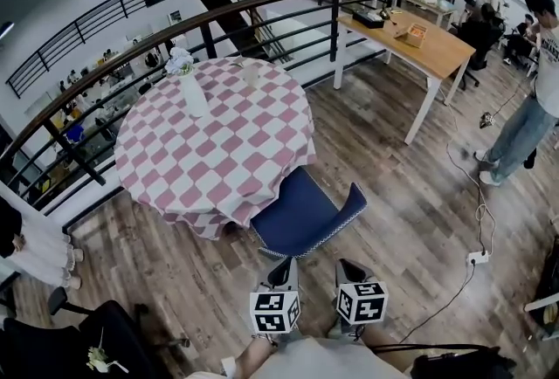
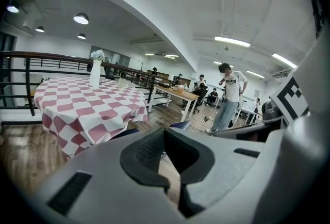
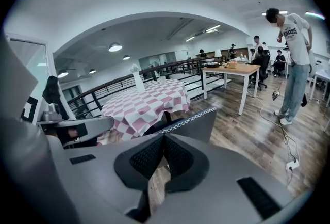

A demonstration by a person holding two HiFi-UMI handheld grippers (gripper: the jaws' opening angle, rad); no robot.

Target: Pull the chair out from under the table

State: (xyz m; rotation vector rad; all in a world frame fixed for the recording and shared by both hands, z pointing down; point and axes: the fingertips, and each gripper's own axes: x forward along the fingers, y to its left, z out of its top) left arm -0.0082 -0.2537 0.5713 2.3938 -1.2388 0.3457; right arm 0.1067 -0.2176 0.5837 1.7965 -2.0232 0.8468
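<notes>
No text can be read for certain. Dark lettering crosses the standing person's white T-shirt (image 3: 295, 29). It is too small to make out.

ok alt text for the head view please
A blue chair sits tucked partly under a round table with a pink-checked cloth and a white vase. Below it, the left gripper and right gripper point toward the chair, both shut.

Chair (image 1: 301, 216) half under table (image 1: 218, 150); vase (image 1: 194, 93) on table, perhaps cup (image 1: 251, 72) beside.
</notes>
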